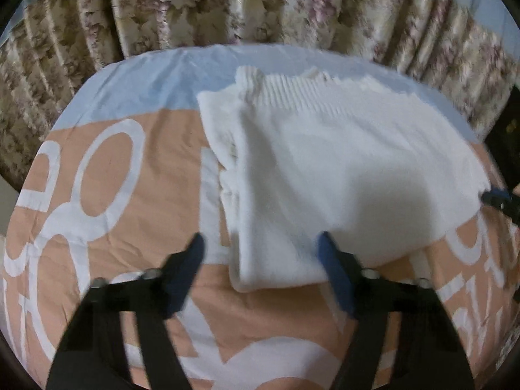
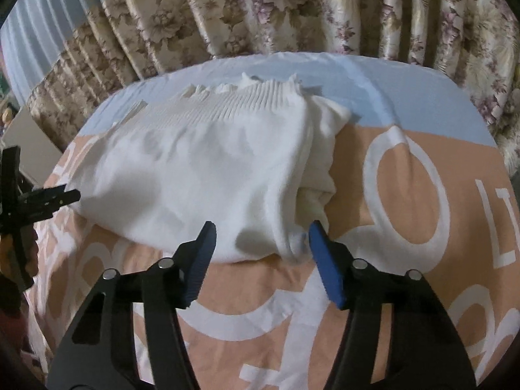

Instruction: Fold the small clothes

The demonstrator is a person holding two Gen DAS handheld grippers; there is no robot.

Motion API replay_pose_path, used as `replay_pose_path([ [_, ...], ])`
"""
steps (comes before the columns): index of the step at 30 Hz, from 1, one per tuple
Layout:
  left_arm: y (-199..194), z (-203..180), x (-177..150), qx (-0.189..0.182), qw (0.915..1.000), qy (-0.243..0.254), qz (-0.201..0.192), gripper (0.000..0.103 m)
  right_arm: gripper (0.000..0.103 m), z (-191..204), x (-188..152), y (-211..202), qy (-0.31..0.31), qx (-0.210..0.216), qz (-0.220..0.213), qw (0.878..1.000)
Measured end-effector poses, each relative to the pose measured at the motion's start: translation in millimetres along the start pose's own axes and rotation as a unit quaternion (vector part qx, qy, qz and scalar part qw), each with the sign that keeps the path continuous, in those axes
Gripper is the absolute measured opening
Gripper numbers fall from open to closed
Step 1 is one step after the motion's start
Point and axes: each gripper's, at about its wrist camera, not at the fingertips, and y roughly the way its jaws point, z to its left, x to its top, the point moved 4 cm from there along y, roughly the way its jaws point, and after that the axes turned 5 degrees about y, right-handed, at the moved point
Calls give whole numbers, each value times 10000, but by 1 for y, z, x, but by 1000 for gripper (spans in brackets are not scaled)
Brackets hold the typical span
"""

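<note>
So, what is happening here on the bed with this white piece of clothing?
A person is folding a white knitted garment on a bed cover printed in peach and white, with a two-finger gripper in each hand. The garment lies partly folded, ribbed hem toward the floral curtain. The left gripper is at its near left corner and the right gripper at its near right corner. Both stand open: the cloth's near edge sits between the fingers, but nothing is pinched yet.

Both grippers are pitched steeply downward. The left gripper (image 1: 261, 243) is held with jaws parted, nothing clamped between the pads. The right gripper (image 2: 261, 232) is likewise held parted and unloaded.
</note>
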Motion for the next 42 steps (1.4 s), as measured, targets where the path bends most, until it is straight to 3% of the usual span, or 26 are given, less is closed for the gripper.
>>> replay_pose_path([
  [2,6,-7,-4,-23,9998,129,169,28,30,0,-1,2,-135,-213,-39,9997],
  [5,8,-10,-6,-15,9995,222,215,18,17,-4,-5,2,-167,-213,-101,9996],
  [8,9,-7,0,-41,9994,259,244,10,15,-10,0,-2,-63,-85,-280,9996],
  [11,-2,1,9,-36,9996,218,148,9,14,-9,16,-28,106,288,-649,9974],
  [16,-4,6,8,-66,9993,281,223,8,14,-14,15,-36,-108,747,-300,9967],
  [18,2,5,0,-65,9988,350,326,9,14,-27,4,-24,-215,507,52,9985],
  [23,5,5,-9,-104,9991,292,290,9,13,-71,-10,-15,92,-340,130,9993],
  [25,0,5,-8,-86,9994,258,228,13,13,-76,-10,-25,275,-347,-47,9990],
  [26,-3,4,-8,-58,9996,231,179,21,13,-69,-8,-33,283,-262,-218,9990],
  [27,-8,5,-8,-36,9997,205,117,41,13,-62,-6,-37,227,-203,-303,9991],
  [29,-21,3,-7,-16,9998,166,-91,57,15,-40,-2,-43,4,-59,-503,9987],
  [33,-39,-9,3,-103,9992,100,-375,57,16,20,7,-33,-460,294,-692,9961],
  [35,-39,-23,11,-346,9983,63,-473,65,15,43,8,-17,-684,235,-637,9953],
  [38,-20,-41,24,-319,9982,150,-488,66,15,69,7,12,-855,129,-541,9948],
  [42,23,-50,29,-185,9995,156,-196,66,15,74,-5,43,-931,-58,-255,9953],
])
